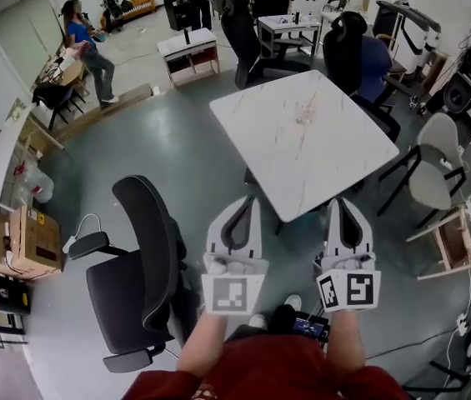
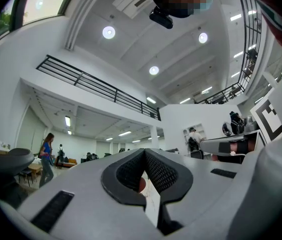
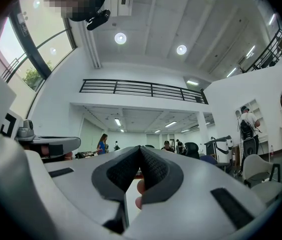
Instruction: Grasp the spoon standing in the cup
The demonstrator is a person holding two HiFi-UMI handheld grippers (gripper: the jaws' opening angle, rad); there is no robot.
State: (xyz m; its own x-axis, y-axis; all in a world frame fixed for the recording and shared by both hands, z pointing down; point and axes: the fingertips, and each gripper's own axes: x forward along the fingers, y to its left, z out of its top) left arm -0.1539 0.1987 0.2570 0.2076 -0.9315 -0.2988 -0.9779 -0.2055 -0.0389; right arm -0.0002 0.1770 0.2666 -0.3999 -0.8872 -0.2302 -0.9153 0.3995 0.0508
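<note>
Since no spoon or cup shows in any view, locate them first; your left gripper (image 1: pixel 249 199) and right gripper (image 1: pixel 340 201) jaws are pressed together, and approaching unopened could topple the cup.

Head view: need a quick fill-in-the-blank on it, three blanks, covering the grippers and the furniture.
1. The left gripper and the right gripper both have their jaws ____, with nothing held.
2. The black office chair stands on the side of the ____ gripper.
3. The table ahead of the grippers has a marbled top coloured ____.

Missing words: shut; left; white.
</note>
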